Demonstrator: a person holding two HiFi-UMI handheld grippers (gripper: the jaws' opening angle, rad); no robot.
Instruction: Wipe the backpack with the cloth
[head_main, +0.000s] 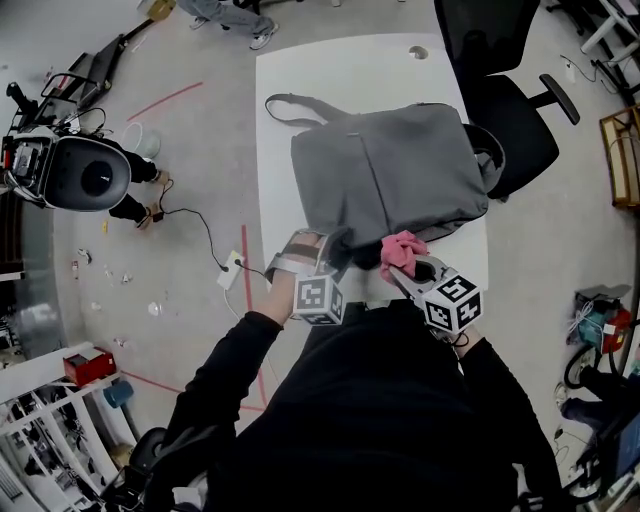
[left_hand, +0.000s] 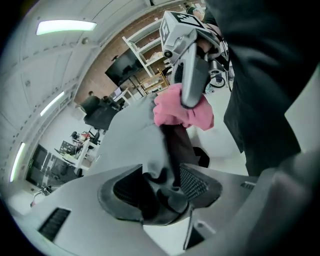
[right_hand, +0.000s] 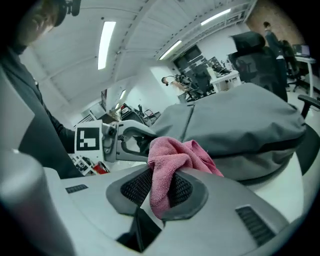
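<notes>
Ribbed pads (right_hand: 134, 188) of the right gripper (head_main: 408, 270) are closed tight on a crumpled pink cloth (head_main: 403, 249). The cloth bunches up above the jaws and sits at the near edge of the grey backpack (head_main: 390, 170), seemingly touching it, as if readied for a first stroke. Just beside it along that same edge, the left gripper (head_main: 332, 248) has its jaws spread wide around a fold of the backpack's grey fabric and a strip of dark trim (left_hand: 175, 145). The pads stand clear on either side of the fold, so nothing is clamped there. This hand appears placed to take hold and steady the bag while the other hand wipes. The backpack lies flat with its broad panel facing up, leaving the largest surface open to the cloth. Its carry strap (head_main: 290, 103) loops out from its far left corner across the white table (head_main: 300, 60) beneath it. A black office chair (head_main: 515, 120) stands against the backpack's far right side. The person, in dark sleeves, leans in from the backpack's near side. By the look of it, wiping has yet to start, since the cloth meets only the near rim and the wide panel beyond is untouched.
</notes>
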